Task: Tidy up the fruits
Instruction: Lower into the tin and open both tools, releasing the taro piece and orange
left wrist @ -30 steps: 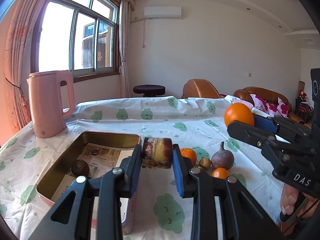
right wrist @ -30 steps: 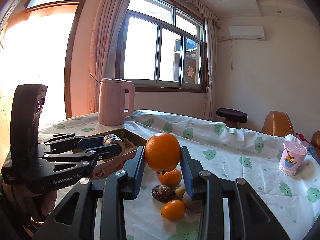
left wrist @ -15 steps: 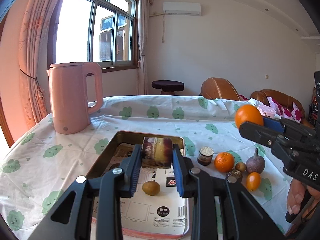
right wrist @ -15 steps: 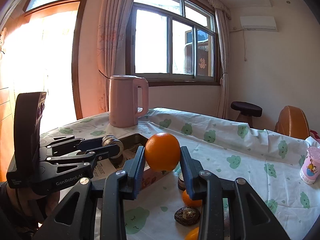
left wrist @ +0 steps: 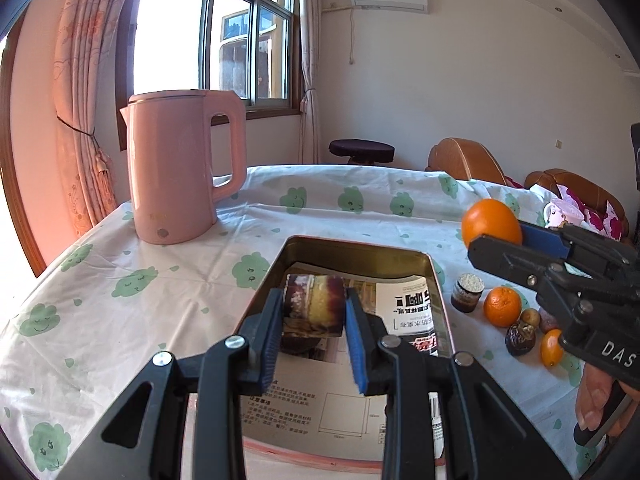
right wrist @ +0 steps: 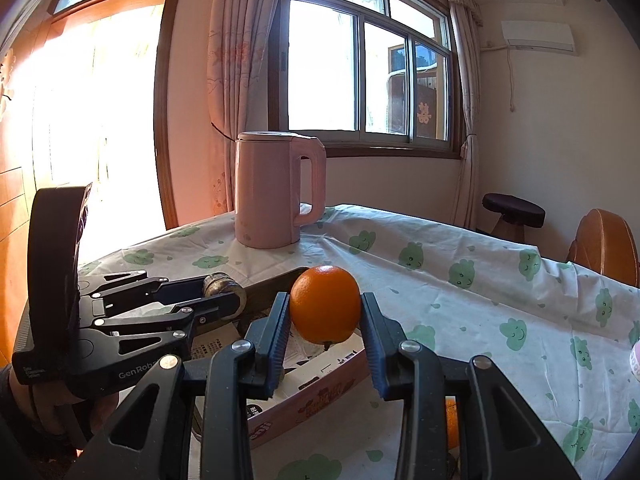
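Note:
My left gripper [left wrist: 314, 312] is shut on a dark red and yellow cut fruit piece [left wrist: 314, 305] and holds it above the paper-lined metal tin tray [left wrist: 352, 246]. My right gripper [right wrist: 325, 322] is shut on a large orange [right wrist: 325, 304], held above the tray's right edge [right wrist: 320, 394]. In the left wrist view the orange [left wrist: 490, 222] and right gripper are at the right. A tangerine [left wrist: 502, 306], a kumquat [left wrist: 551, 347], a dark fruit [left wrist: 520, 338] and a small brown fruit [left wrist: 530, 316] lie on the tablecloth right of the tray.
A pink kettle [left wrist: 176, 172] stands at the table's back left, also in the right wrist view [right wrist: 274, 190]. A small jar [left wrist: 467, 292] sits beside the tray. A pink cup [left wrist: 560, 212] is at the far right. A stool and sofas stand beyond the table.
Both grippers have moved left and forward over the tray, each still holding its fruit. The kettle looms nearer, and the loose fruits have slid to the right of the left wrist view.

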`<state>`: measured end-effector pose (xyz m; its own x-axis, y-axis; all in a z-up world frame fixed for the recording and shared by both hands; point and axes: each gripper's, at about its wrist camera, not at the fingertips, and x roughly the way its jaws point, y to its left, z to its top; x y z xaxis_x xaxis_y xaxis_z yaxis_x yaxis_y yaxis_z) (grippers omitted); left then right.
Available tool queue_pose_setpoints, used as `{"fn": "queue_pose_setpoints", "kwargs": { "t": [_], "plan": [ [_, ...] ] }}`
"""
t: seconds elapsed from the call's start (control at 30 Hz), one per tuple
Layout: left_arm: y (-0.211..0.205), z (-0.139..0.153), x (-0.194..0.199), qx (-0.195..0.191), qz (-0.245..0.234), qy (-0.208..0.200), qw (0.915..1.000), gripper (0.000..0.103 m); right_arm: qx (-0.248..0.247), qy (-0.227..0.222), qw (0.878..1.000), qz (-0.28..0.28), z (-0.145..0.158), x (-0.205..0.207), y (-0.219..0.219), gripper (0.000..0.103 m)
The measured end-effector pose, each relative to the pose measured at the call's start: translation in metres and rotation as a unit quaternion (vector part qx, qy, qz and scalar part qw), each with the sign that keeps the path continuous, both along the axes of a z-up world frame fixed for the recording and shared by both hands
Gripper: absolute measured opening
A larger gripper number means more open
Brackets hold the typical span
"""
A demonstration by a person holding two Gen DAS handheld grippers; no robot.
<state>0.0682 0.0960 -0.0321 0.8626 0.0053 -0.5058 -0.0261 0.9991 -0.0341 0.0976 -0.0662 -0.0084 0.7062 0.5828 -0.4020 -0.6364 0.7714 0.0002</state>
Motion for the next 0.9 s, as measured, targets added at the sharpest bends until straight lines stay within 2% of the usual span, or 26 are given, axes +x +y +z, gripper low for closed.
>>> {"fn": "queue_pose_setpoints", "kwargs": {
  "t": [0.6,0.9],
  "plan": [
    [0.01,-0.014,0.005,-0.006,0.005,0.032,0.9995,0.031,-0.031,0.059,0.998,-0.015,-0.041,0.027,0.032,0.037],
    [0.01,-0.018,0.01,-0.004,0.008,0.05,0.9987,0.031,-0.053,0.079,0.995,-0.017,-0.045,0.035,0.038,0.037]
  ]
}}
